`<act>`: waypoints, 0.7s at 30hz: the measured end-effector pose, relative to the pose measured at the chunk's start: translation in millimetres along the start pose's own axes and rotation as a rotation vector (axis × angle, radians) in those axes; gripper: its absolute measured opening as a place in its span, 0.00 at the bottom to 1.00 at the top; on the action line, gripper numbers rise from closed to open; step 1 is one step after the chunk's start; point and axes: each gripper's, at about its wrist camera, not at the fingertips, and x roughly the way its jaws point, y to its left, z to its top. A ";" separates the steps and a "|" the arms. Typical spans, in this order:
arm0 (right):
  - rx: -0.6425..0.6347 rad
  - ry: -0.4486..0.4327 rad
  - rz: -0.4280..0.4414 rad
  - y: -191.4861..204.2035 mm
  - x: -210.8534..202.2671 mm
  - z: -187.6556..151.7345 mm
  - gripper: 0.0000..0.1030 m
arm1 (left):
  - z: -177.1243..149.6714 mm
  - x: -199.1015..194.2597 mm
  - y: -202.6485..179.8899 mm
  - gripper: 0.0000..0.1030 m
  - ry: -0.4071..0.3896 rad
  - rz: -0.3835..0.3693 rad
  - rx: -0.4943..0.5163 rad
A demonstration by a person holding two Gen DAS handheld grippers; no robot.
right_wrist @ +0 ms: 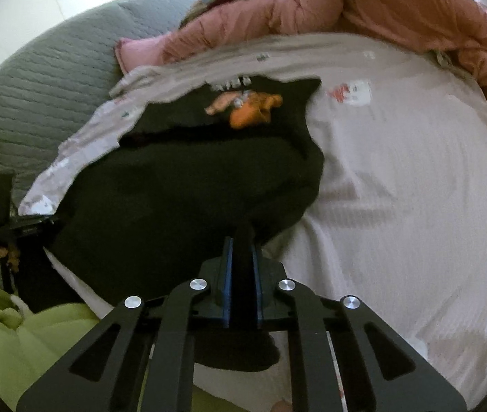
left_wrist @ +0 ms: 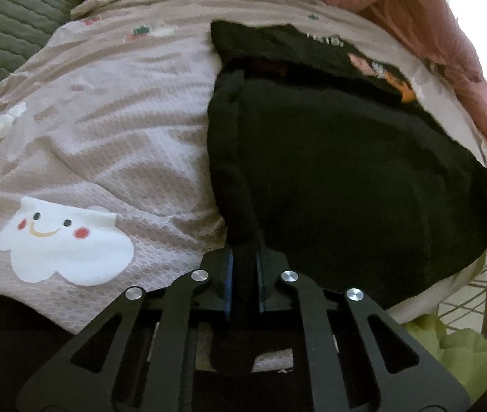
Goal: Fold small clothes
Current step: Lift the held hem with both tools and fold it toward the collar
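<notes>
A small black garment (left_wrist: 346, 171) with an orange and pink print (left_wrist: 405, 91) lies on a pale blanket, its near half folded over toward the print. My left gripper (left_wrist: 243, 274) is shut on the garment's near left edge, black cloth pinched between the blue pads. In the right wrist view the same black garment (right_wrist: 181, 185) spreads to the left and ahead, print (right_wrist: 247, 106) at the far end. My right gripper (right_wrist: 241, 281) is shut on the garment's near right edge. The left gripper (right_wrist: 20, 226) shows at the left of that view, held by a hand.
The pale pink blanket (left_wrist: 106, 130) with a white cloud patch (left_wrist: 61, 240) covers the bed. A pink padded quilt (right_wrist: 381, 3) is bunched along the far side. A grey-green quilted cover (right_wrist: 44, 92) lies at the far left. Light green fabric (right_wrist: 6, 336) sits by the near edge.
</notes>
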 end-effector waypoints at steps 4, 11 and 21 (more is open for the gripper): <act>-0.006 -0.055 0.014 1.7 -8.2 11.7 0.09 | 8.7 -19.4 -0.2 0.03 -0.061 -0.015 -0.018; 0.021 -0.132 0.015 -5.3 -17.6 29.1 0.09 | 39.2 -42.4 -5.6 0.03 -0.149 -0.034 -0.034; 0.065 -0.218 -0.013 -16.9 -19.3 56.8 0.09 | 78.4 -46.4 4.7 0.03 -0.209 -0.071 -0.101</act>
